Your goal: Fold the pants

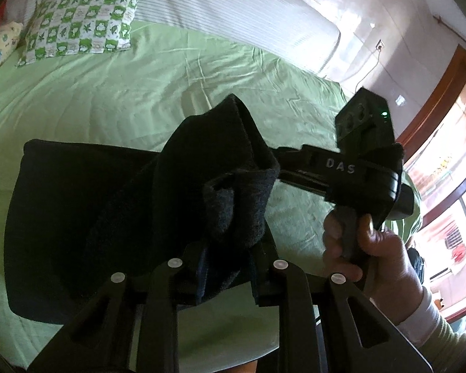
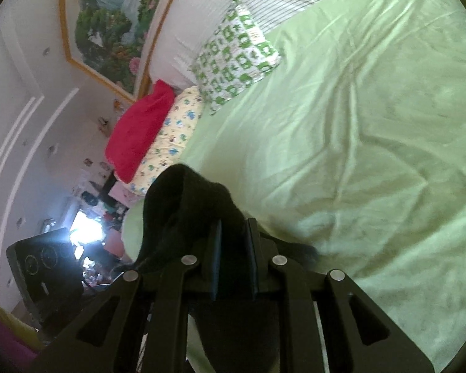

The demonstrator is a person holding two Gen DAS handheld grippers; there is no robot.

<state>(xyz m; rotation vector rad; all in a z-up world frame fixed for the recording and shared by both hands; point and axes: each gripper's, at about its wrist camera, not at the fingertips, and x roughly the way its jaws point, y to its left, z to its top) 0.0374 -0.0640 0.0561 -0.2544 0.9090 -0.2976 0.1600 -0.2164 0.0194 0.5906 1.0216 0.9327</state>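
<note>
The black pants point(image 1: 77, 217) lie partly on the green bed sheet point(image 1: 115, 99), with one end lifted. My left gripper point(image 1: 226, 267) is shut on a bunched fold of the pants. In the left wrist view the right gripper's body point(image 1: 357, 171), held in a hand point(image 1: 372, 258), stands just right of the lifted fabric. In the right wrist view my right gripper point(image 2: 234, 258) is shut on another bunch of the black pants point(image 2: 186, 205), held above the sheet point(image 2: 357, 155).
A green-and-white checked pillow point(image 1: 80, 25) point(image 2: 236, 59), a yellow patterned pillow point(image 2: 171, 146) and a red cushion point(image 2: 139, 133) lie near the striped headboard cover point(image 1: 233, 9). A window point(image 1: 450, 202) is at the right. Clutter and a dark device point(image 2: 43, 267) sit beside the bed.
</note>
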